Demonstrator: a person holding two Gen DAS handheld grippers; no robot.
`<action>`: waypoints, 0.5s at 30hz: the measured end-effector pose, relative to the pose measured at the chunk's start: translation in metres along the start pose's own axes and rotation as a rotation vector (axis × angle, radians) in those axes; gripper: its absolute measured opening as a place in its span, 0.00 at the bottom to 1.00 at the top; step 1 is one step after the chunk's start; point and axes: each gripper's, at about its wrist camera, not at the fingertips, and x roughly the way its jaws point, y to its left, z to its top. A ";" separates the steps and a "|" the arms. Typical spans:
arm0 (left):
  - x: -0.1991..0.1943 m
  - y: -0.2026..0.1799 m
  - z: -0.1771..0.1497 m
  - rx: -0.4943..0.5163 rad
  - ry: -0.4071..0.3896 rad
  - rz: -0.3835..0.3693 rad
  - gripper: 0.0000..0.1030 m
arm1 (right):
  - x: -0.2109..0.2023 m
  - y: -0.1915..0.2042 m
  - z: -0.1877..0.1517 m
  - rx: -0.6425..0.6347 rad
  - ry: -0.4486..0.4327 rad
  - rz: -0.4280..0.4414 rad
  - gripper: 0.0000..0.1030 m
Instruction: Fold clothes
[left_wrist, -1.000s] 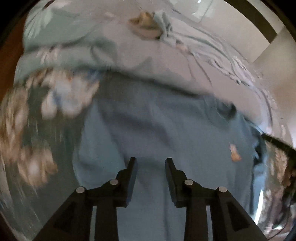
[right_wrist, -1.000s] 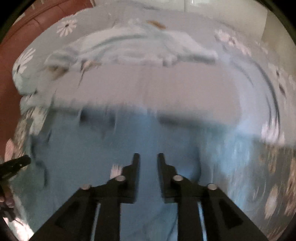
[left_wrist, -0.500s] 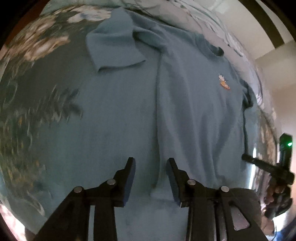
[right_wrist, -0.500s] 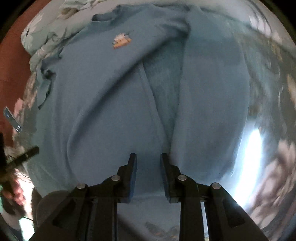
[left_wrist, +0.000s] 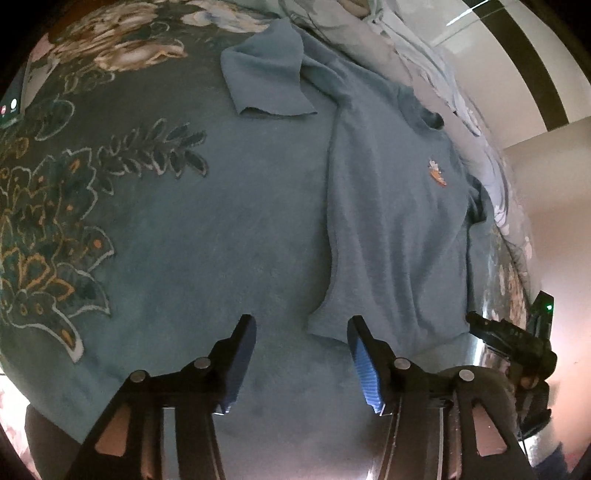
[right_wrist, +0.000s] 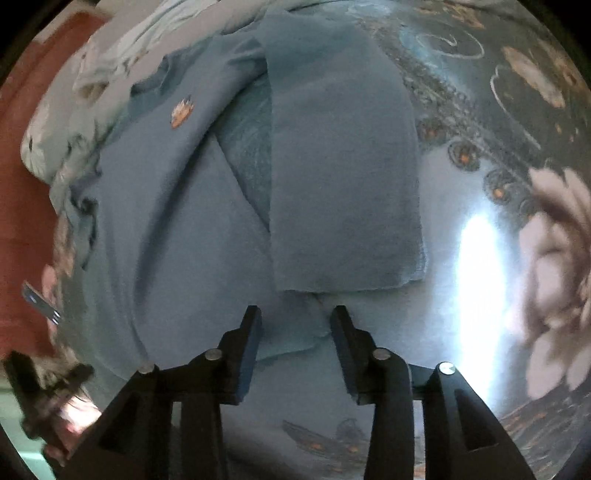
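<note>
A blue t-shirt (left_wrist: 391, 206) with a small orange chest logo (left_wrist: 436, 173) lies flat on a teal floral bedspread (left_wrist: 155, 221). One sleeve (left_wrist: 266, 85) lies spread at the far left. My left gripper (left_wrist: 301, 328) is open and empty, just above the shirt's near hem corner. In the right wrist view the shirt (right_wrist: 177, 206) has one side folded over as a long panel (right_wrist: 343, 177). My right gripper (right_wrist: 295, 317) is open and empty, just below that panel's hem.
Pale floral bedding (left_wrist: 417, 48) is bunched beyond the shirt's collar. The right gripper shows at the right edge of the left wrist view (left_wrist: 517, 339). A red-brown headboard or floor (right_wrist: 22, 192) lies at the left of the right wrist view.
Both grippers have pulled back toward the shirt's hem and both jaws have opened wider. The views have steadied from blurred motion.
</note>
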 end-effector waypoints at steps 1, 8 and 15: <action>0.010 -0.006 0.004 -0.006 0.002 -0.004 0.54 | 0.002 0.003 0.001 0.006 0.006 0.012 0.42; 0.103 -0.047 0.044 -0.066 0.022 -0.028 0.54 | 0.002 0.026 -0.002 -0.015 0.025 0.015 0.08; 0.124 -0.050 0.049 -0.085 0.034 -0.056 0.55 | -0.010 0.011 -0.026 0.004 0.018 -0.031 0.07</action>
